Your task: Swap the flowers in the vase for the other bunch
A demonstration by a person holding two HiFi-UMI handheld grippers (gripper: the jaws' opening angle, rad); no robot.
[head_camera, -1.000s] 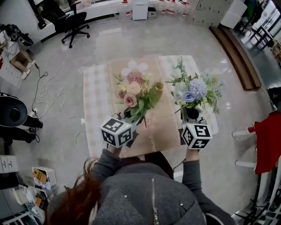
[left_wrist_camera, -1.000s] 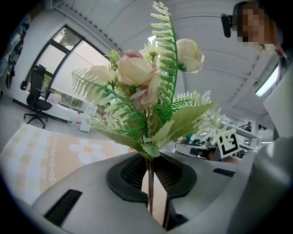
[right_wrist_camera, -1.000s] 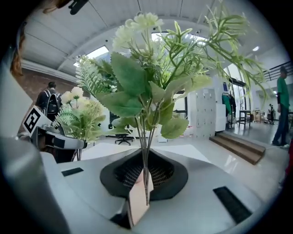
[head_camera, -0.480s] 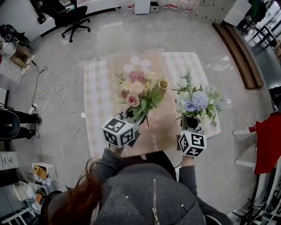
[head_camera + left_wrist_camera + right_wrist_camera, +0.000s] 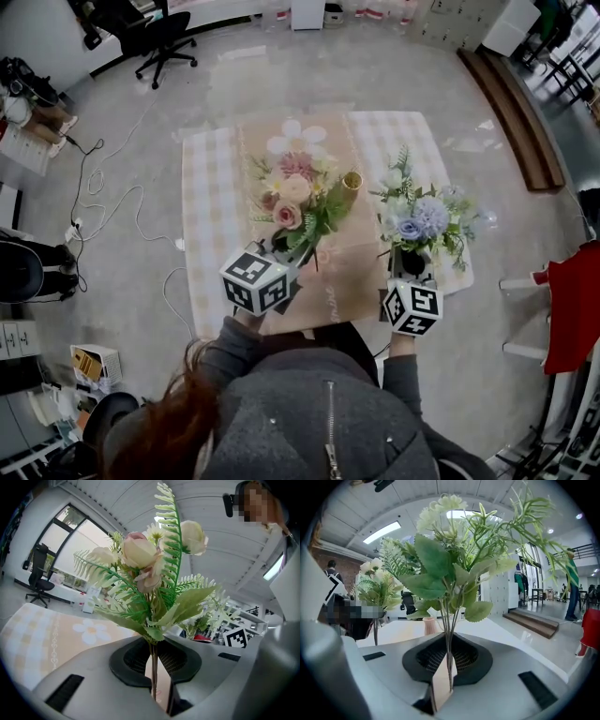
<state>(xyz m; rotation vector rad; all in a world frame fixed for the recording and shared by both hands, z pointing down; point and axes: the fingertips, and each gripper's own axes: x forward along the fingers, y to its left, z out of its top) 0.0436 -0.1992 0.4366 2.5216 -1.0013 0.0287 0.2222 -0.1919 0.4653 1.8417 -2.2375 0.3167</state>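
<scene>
Holding one bunch in each hand, with the vase (image 5: 352, 181) upright and seemingly empty on the tan runner (image 5: 342, 277) of the bench (image 5: 208, 239). In the left gripper (image 5: 152, 662), drawn narrow and pinching bare stems: the pink bunch (image 5: 287, 197), blooms up, leaning away from the body. In the right gripper (image 5: 447, 660), all but closed on thinner stems beside a paper tag (image 5: 439, 686): the blue bunch (image 5: 420, 217), likewise roughly upright. Turns on one relation: vase ahead of both hands and between the two bunches, forward and to the right of the left gripper, forward and to the left of the right gripper, at much the same reach from either. No telling from here which bunch to put in. Probably calls for carrying the chosen stems over the narrow mouth, long axis kept plumb, then lowering straight down. Hard to judge clearance, with the stem ends hidden below the jaws. Worth minding the pink bunch's green leaves, just beside the vase rim in the head view, and the blue bunch's sprigs spreading toward it from the other side: easy to brush and tip so slim a vase. Otherwise little near the path: a printed daisy (image 5: 298, 139) on the runner beyond the pink blooms, cables (image 5: 98, 202) on the floor well off to the left, an office chair (image 5: 161, 37) far back, a red cloth (image 5: 567, 305) at the right edge.
</scene>
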